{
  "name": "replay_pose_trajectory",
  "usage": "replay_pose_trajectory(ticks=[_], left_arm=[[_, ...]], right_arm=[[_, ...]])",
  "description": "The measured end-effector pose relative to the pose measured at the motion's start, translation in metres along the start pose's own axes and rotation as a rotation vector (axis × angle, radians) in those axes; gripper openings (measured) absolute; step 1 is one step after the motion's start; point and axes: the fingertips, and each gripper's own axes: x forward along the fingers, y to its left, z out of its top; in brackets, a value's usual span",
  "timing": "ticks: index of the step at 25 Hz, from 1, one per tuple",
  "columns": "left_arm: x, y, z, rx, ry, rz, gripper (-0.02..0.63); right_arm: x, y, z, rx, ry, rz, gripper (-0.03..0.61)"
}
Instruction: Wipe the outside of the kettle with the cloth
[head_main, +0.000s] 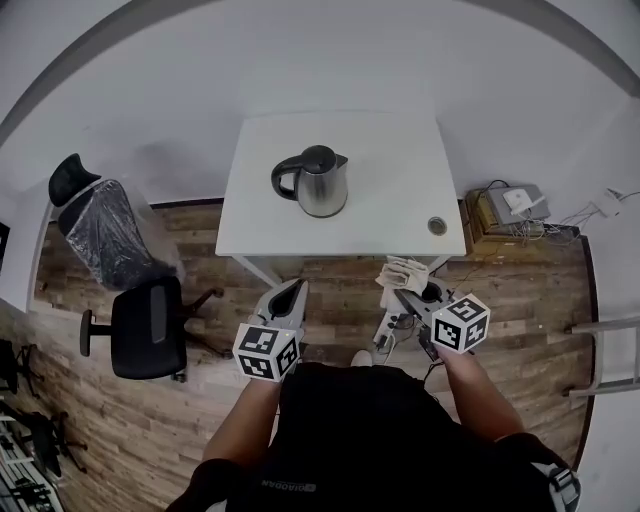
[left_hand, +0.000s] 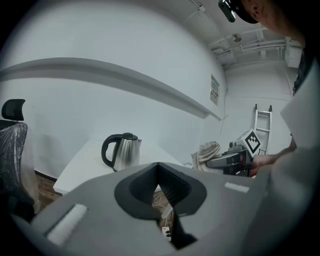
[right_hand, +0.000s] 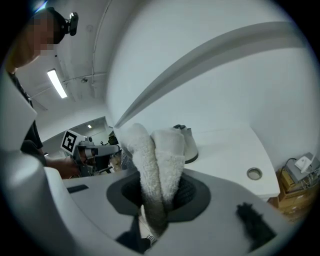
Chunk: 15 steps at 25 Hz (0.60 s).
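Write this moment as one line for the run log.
left gripper: shut, empty | right gripper: shut on cloth | kettle: upright on table, grippers apart from it | wiping: not yet begun

Left gripper (head_main: 296, 288) jaws together, right gripper (head_main: 401, 293) clamping cloth (head_main: 404, 270)

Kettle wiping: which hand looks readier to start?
Right. The right gripper holds the cloth in its jaws; the left gripper is shut on nothing. Both sit short of the kettle.
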Motion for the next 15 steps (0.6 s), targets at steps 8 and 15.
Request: replay_pose_trajectory(ticks=[8,15], left_arm=[[-0.002,-0.007,-0.001,0.014,0.015,0.068,0.006],[0.005,0.008,0.000,0.006,0.012,0.101,0.006]], right_arm=[[0.002,-0.023,0.004,-0.048,0.007,0.022,0.091],[0.020,-0.031,0.011,-0.029,-0.001,0.039,0.091]])
